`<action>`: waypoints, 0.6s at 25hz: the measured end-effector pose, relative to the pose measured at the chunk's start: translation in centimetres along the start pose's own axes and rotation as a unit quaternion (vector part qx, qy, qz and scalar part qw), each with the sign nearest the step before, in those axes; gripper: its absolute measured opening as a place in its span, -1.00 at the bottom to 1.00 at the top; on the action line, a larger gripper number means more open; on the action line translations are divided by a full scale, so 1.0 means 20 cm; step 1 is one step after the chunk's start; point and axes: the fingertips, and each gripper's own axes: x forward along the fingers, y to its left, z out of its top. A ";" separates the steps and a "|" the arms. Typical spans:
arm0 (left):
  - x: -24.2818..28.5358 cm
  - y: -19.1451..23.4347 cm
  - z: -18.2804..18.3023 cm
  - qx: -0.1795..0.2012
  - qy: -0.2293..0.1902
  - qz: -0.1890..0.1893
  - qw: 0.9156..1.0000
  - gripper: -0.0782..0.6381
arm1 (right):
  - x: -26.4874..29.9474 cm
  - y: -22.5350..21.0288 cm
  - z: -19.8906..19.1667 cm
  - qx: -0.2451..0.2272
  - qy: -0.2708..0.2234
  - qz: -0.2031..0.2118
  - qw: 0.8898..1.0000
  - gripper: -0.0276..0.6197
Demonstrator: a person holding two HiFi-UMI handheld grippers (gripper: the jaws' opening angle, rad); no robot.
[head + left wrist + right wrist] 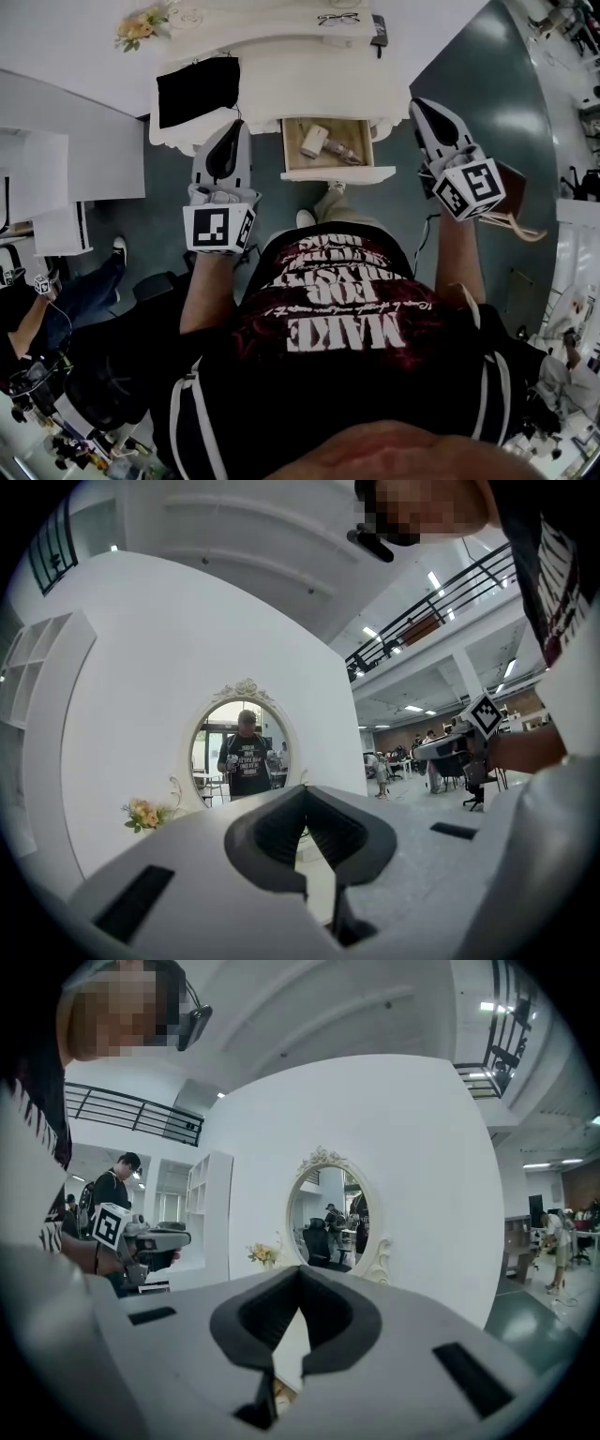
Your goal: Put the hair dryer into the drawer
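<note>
Your left gripper (305, 794) has its pads closed tip to tip with nothing between them, and your right gripper (298, 1274) is the same: jaws together, empty. You're holding both level, out in front of you, one on each side of the open drawer (337, 174) and clear of it. That looks like a hands-off pose, not a reach.

And here's why: the hair dryer (314, 141) is already lying inside the drawer, its white head towards the left, with a brownish item I can't identify just beside it. I'd call the placing done. At most, the drawer front is left to push in.

Only the head view shows you that. Both gripper views look over the dressing table (281, 66) at the oval mirror (328, 1213) and the flowers (142, 813), and show neither drawer nor dryer. What they do give you is the closed pads up close, and each one catches the other gripper off to its side.
</note>
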 end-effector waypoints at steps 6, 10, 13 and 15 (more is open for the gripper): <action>0.05 -0.02 0.04 0.002 -0.007 -0.012 1.000 -0.77 | -0.02 -0.02 0.01 -0.001 0.001 -0.005 1.000 -0.91; 0.07 -0.01 0.05 0.003 -0.008 -0.016 1.000 -0.77 | -0.01 0.00 0.03 -0.004 -0.001 -0.003 1.000 -0.91; 0.08 -0.01 0.04 0.005 -0.008 -0.021 1.000 -0.77 | -0.01 0.00 0.03 -0.005 -0.001 -0.004 1.000 -0.91; 0.08 0.00 0.04 0.004 -0.008 -0.020 1.000 -0.77 | -0.01 0.00 0.04 -0.007 -0.001 -0.004 1.000 -0.91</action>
